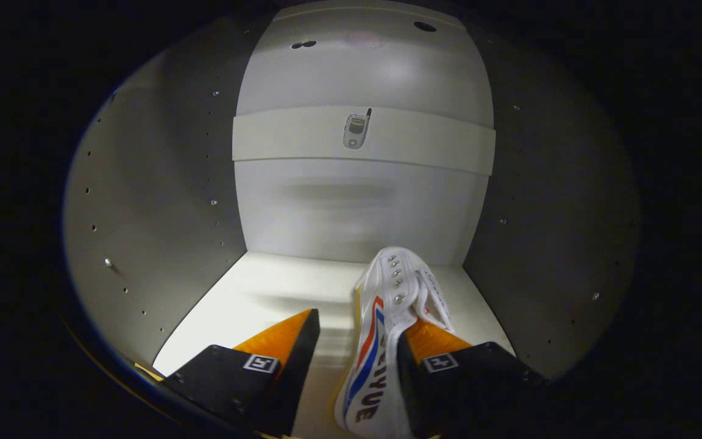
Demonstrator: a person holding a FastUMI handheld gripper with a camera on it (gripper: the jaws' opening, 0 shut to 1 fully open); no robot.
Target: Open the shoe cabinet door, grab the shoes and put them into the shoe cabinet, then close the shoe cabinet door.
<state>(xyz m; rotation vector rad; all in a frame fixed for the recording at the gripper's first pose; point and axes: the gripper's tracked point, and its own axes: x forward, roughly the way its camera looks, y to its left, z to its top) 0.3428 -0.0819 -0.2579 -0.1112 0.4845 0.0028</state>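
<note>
Gripper sits inside the shoe cabinet, fingers spread fairly wide w/ a clear gap between them. One shoe in view: white canvas sneaker w/ red and blue stripes down the side, dark lettering near the sole, a row of metal eyelets along the lace opening. It rests on the cabinet floor, leaning against the inner face of the right finger; its upper drapes over that finger's tip. Left finger is apart from the shoe, pale floor visible between them, so the gripper isn't clamped on it; whether the right finger actually presses or just touches, can't tell. Shoe lies lengthwise along the fingers, its far end reaching toward the back panel, short of it. Counts: 1 shoe, 2 fingers, 1 square marker tag on each finger, i.e. 2 tags. Cabinet interior is pale, w/ 2 side walls carrying rows of small shelf-pin holes, a few w/ metal pins. Across the back runs 1 horizontal rail, and on it 1 small sticker picturing a flip phone. Near the top, a couple of dark holes. Light falls bright on floor and back panel; side walls sit in shadow.
</note>
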